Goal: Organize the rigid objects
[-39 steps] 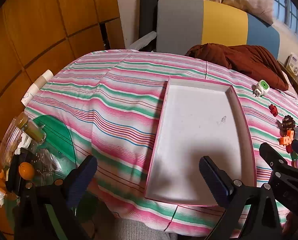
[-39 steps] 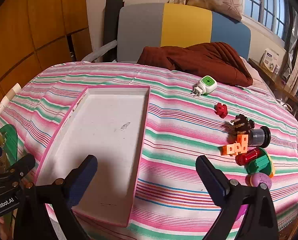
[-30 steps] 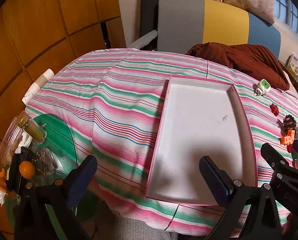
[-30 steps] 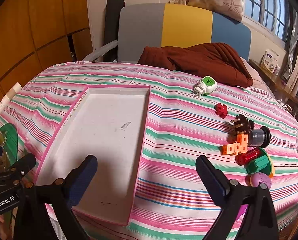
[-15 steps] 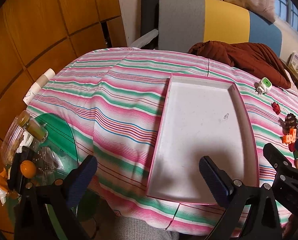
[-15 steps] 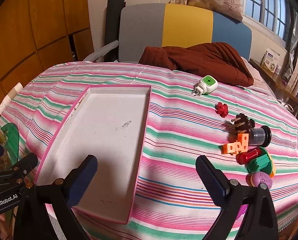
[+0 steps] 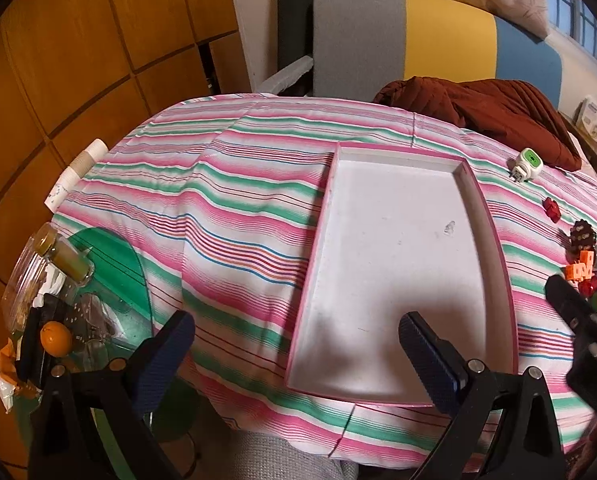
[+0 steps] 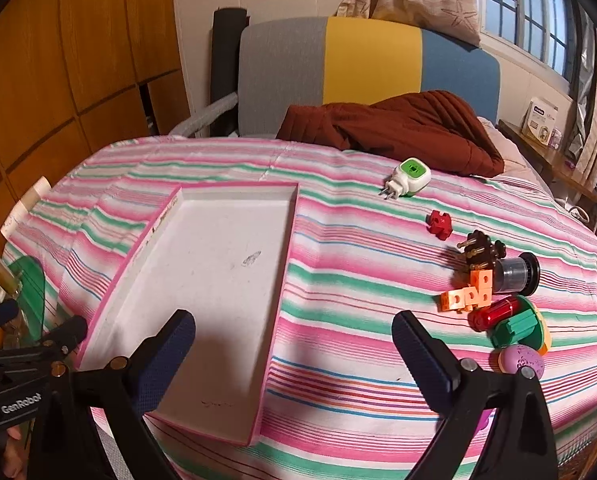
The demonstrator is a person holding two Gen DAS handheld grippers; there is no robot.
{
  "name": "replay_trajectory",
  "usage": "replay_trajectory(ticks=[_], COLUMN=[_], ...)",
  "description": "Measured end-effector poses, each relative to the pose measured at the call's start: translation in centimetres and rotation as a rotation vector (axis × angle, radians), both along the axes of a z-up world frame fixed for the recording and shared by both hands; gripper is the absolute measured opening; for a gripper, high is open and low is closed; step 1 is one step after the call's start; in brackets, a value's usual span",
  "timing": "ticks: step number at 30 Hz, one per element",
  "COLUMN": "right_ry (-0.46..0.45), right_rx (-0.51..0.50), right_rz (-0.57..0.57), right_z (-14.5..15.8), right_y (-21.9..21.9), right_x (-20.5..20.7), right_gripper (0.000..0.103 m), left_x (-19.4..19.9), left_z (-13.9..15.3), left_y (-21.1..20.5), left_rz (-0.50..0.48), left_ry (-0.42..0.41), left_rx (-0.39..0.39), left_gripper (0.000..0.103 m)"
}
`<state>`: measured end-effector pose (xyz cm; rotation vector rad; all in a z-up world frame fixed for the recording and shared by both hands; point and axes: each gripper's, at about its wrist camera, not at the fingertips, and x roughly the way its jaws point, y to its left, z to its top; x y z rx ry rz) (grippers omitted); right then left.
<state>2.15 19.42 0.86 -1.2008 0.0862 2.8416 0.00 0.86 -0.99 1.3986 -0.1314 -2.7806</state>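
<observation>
A white tray with a pink rim [image 8: 286, 264] [image 7: 494, 232] lies empty on the striped bedspread. To its right lie a white and green plug [image 8: 410, 176] [image 7: 526, 164], a red block [image 8: 440, 224], a brown toy [image 8: 478, 250], a dark cylinder [image 8: 516, 274], orange blocks [image 8: 468, 294], a red cylinder [image 8: 494, 314], a green piece [image 8: 518, 328] and a purple egg [image 8: 522, 360]. My left gripper [image 7: 296, 348] is open and empty over the tray's near left corner. My right gripper [image 8: 292, 342] is open and empty over the tray's near right edge.
A brown quilt [image 8: 398, 128] lies at the back against a grey, yellow and blue headboard [image 8: 370, 56]. A green side table [image 7: 110, 276] with jars and an orange stands at the left. Wooden wardrobes [image 7: 78, 60] line the left wall.
Both grippers have drifted slightly back and up, so the tray and toys sit a little lower and nearer in view. Both stay open and empty.
</observation>
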Motion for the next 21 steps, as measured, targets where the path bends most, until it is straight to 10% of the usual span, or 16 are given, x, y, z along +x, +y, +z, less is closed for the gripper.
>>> replay_trajectory(ticks=[21], right_ry=[-0.056], right_rx=[-0.16], right_rz=[-0.339], right_z=[-1.2], right_y=[14.8], right_x=[3.6], right_gripper=[0.094], left_x=[2.4], left_z=[-0.2], left_y=[8.8], left_rz=[-0.237], left_ry=[0.029], left_rx=[-0.066], left_gripper=[0.103])
